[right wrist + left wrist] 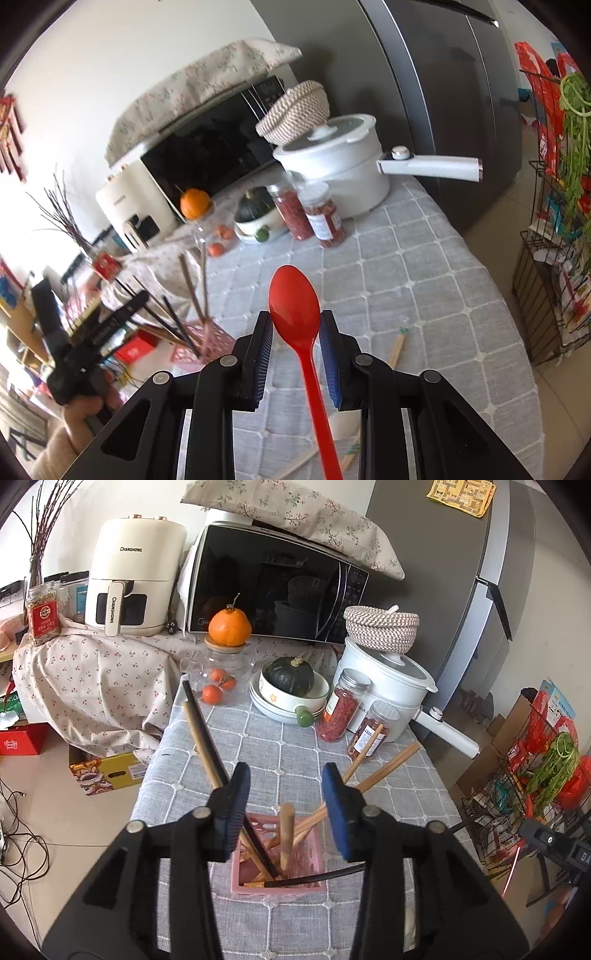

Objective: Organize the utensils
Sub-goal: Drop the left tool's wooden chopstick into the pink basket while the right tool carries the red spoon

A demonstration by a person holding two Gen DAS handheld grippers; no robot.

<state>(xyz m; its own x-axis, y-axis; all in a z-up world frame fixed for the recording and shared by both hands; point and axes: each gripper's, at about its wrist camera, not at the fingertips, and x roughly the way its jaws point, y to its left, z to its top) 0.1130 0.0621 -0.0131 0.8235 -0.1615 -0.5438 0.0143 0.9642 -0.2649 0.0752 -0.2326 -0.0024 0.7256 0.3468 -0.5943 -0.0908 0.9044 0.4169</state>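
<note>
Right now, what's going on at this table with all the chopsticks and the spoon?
A person is sorting utensils with two handheld grippers. The right gripper has a red spoon between its jaws, raised above the grey tablecloth. The left gripper hangs open over the pink holder, which already has several chopsticks in it. A few loose chopsticks are on the cloth.

Black left gripper, blue ribbed pads, silver pivot screws, matching right gripper
</note>
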